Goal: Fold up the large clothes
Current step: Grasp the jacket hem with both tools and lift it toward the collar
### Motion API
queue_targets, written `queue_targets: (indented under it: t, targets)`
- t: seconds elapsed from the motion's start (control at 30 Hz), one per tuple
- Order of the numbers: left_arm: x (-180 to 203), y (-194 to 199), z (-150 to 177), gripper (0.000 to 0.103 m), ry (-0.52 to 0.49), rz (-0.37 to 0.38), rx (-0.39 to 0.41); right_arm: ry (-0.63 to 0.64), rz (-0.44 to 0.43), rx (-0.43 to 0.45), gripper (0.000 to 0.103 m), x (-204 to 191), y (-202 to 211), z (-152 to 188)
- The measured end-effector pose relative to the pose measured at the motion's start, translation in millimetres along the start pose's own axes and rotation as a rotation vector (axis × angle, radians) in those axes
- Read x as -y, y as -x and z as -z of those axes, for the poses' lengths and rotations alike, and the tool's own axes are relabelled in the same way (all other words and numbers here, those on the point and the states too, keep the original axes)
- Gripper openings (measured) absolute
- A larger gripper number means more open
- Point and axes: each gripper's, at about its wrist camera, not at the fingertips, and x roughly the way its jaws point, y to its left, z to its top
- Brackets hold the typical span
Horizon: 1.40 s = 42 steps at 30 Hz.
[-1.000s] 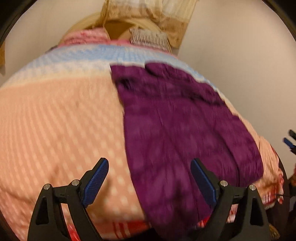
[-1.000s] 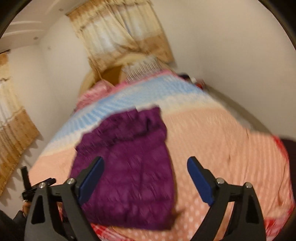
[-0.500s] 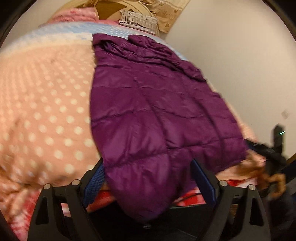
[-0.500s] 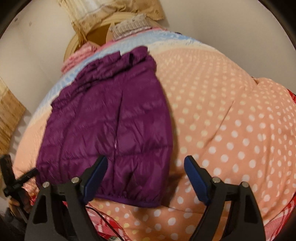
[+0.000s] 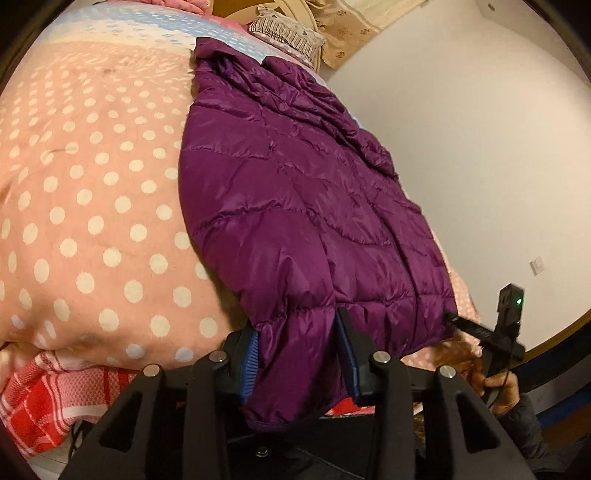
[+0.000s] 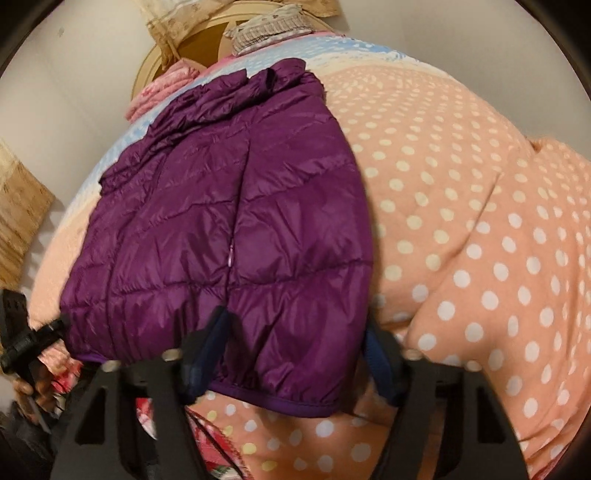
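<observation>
Left gripper closing around purple jacket hem on dotted quilt.

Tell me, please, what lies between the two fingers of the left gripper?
In the left wrist view, the hem of the purple jacket lies between the closing jaws of the left gripper, hanging over the bed's edge.

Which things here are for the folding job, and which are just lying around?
For the job:
- purple jacket
- left gripper, jaws closing on the jacket's hem
- right gripper, jaws closing on the hem's other corner

Just lying around:
- spotted blanket
- striped pillow
- pink folded cloth
- curtain
</observation>
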Motion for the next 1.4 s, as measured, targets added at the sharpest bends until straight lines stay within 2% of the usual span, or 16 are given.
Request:
queue_targets:
  t: [0.03,0.07,0.1,0.2,0.23,0.47,0.63,0.77,0.9,1.0,1.13,1.17,1.27,1.4]
  targets:
    - [2,2,0,0.03,-0.007,0.021,0.015,0.022,0.019,-0.005,0.014,-1,1,0]
    - [2,7,0,0.02,-0.018,0.04,0.03,0.025,0.003,-0.013,0.012,-1,2,0]
    - [6,10,-1,0.013,-0.038,0.058,0.046,0.009,-0.029,-0.011,0.011,-1,5,-1]
    - [20,24,-5,0.009,-0.107,0.059,0.091,-0.001,-0.094,0.023,0.009,-6,17,-4]
    - [23,29,-8,0.007,-0.118,0.08,0.11,0.007,-0.118,0.039,0.009,-11,23,-5]
    - [40,73,-21,0.005,-0.179,0.176,0.195,0.071,-0.251,0.139,0.009,-49,72,-9]
    - [65,134,-40,0.005,-0.242,0.26,0.304,0.105,-0.342,0.194,0.008,-63,116,-9]
    - [73,166,-60,0.005,-0.242,0.265,0.359,0.142,-0.404,0.306,0.008,-74,168,-14]
    - [76,170,-106,0.005,-0.223,0.234,0.39,0.12,-0.454,0.415,0.008,-77,187,-52]
    - [81,151,-148,0.006,-0.235,0.151,0.395,0.108,-0.443,0.459,0.008,-77,177,-93]
    - [70,109,-203,0.006,-0.241,0.046,0.372,0.033,-0.432,0.447,0.008,-73,127,-166]
    - [64,95,-219,0.006,-0.236,0.025,0.363,0.018,-0.42,0.446,0.008,-70,121,-173]
    - [41,54,-257,0.006,-0.207,-0.038,0.336,-0.043,-0.375,0.417,0.008,-61,64,-223]
    - [1,-6,-296,0.006,-0.151,-0.149,0.276,-0.083,-0.289,0.371,0.009,-45,-5,-261]
